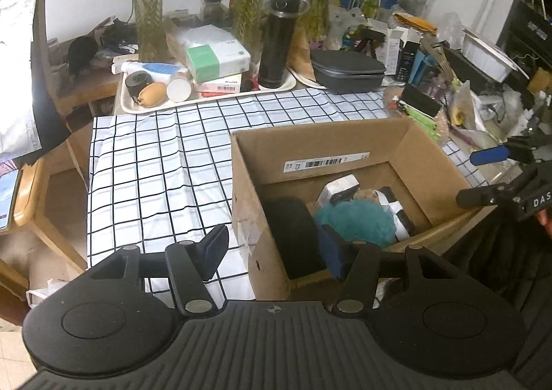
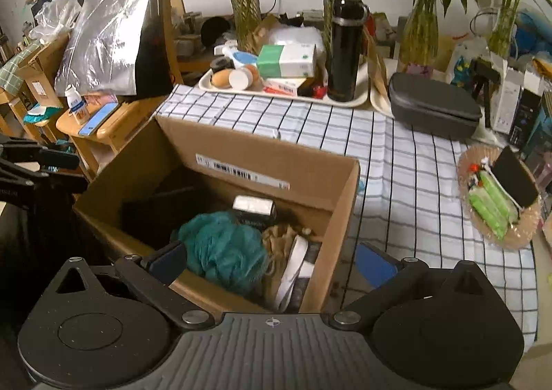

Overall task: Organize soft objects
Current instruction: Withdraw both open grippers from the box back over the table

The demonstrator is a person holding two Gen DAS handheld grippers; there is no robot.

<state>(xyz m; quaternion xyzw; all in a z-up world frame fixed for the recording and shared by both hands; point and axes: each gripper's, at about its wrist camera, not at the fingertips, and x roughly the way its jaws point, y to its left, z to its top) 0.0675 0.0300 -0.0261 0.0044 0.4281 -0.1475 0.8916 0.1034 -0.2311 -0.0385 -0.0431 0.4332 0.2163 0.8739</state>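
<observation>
Right now both grippers hang over an open cardboard box [image 2: 220, 145] that sits on a checked cloth [image 1: 165, 162].

The right gripper [image 2: 272, 262] has its two fingers spread as wide as they go, and nothing is between the pads. Its left finger is over the inside of the box and its right finger [image 2: 376, 267], the one with the blue pad, is outside the box, over the cloth. The near wall of the box runs between them. Just ahead of this gripper, inside the box, lies a fluffy teal bath puff [image 2: 224, 248]. It is not touching the fingers. Just to the right of the puff is a tan soft thing [image 2: 281, 238], and a white strap [image 2: 293, 269] lies against the box wall beside it. Behind the puff is a small white and black block [image 2: 253, 207].

The left gripper [image 1: 276, 252] is partly spread and holds nothing. Its left finger [image 1: 214, 248] is over the cloth and its right finger is over the box, with the box corner between them. Just ahead of its right finger is a dark rounded thing [image 1: 293, 234], with the teal puff to the right of it.

Far ahead of both grippers, past the cloth, a tray [image 2: 352, 101] holds a tall black bottle [image 2: 345, 48] and a tissue box [image 2: 286, 60].
</observation>
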